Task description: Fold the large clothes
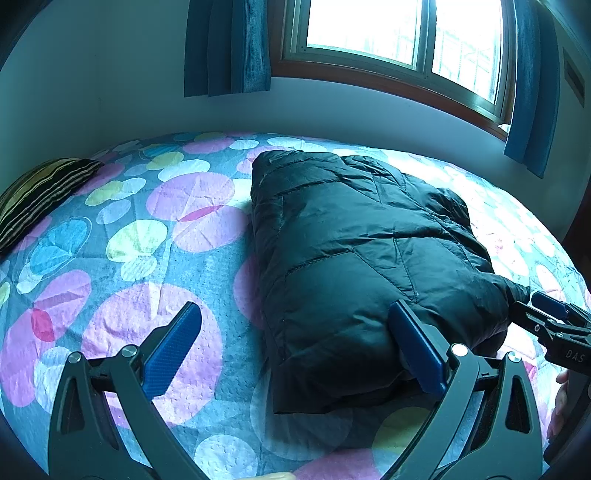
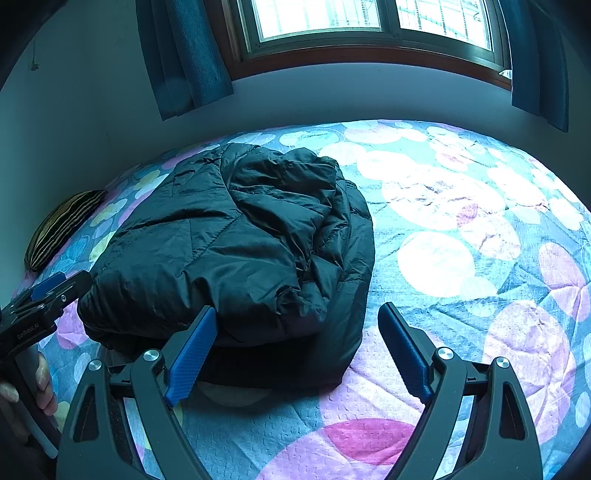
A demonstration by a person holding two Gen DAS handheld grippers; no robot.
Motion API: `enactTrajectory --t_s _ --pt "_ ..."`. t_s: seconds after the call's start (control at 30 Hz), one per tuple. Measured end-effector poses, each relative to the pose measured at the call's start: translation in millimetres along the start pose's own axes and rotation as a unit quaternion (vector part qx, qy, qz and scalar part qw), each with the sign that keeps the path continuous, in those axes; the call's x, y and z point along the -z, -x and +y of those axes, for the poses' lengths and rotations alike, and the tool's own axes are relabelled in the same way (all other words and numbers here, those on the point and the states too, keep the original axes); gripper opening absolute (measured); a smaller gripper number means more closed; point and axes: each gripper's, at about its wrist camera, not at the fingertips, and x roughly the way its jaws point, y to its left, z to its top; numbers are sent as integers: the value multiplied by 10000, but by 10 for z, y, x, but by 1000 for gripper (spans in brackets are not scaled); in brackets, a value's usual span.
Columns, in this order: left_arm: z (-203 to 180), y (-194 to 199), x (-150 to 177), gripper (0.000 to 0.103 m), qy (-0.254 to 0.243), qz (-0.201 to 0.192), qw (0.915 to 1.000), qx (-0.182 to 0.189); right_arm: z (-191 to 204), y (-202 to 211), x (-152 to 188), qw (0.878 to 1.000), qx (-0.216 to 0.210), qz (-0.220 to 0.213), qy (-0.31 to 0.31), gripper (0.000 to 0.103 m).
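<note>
A dark puffy quilted jacket [image 1: 354, 258] lies folded into a thick bundle on the bed; it also shows in the right wrist view [image 2: 236, 251]. My left gripper [image 1: 295, 321] is open and empty, just in front of the bundle's near left corner. My right gripper [image 2: 297, 325] is open and empty, at the bundle's near right corner. Each gripper shows in the other's view: the right one [image 1: 546, 314] beside the bundle's right edge, the left one [image 2: 55, 291] beside its left edge.
The bed has a cover [image 1: 155, 280] with coloured circles. A striped pillow [image 1: 40, 195] lies at its far left. A wall, a window [image 1: 399, 33] and blue curtains [image 1: 229, 44] stand behind the bed.
</note>
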Motion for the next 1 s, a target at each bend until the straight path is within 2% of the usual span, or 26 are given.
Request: enactTrajectory --t_s 0.67,0.93,1.0 --pt "-12 3 -5 101 -27 -3 10000 30 9 -3 4 10000 -3 6 -12 87" --pt "-45 25 18 101 -107 -66 9998 -146 6 -27 15 10000 -21 39 -22 87" --pt "-41 39 10 101 -128 -67 9999 -63 1 -28 11 10000 -31 41 -28 87"
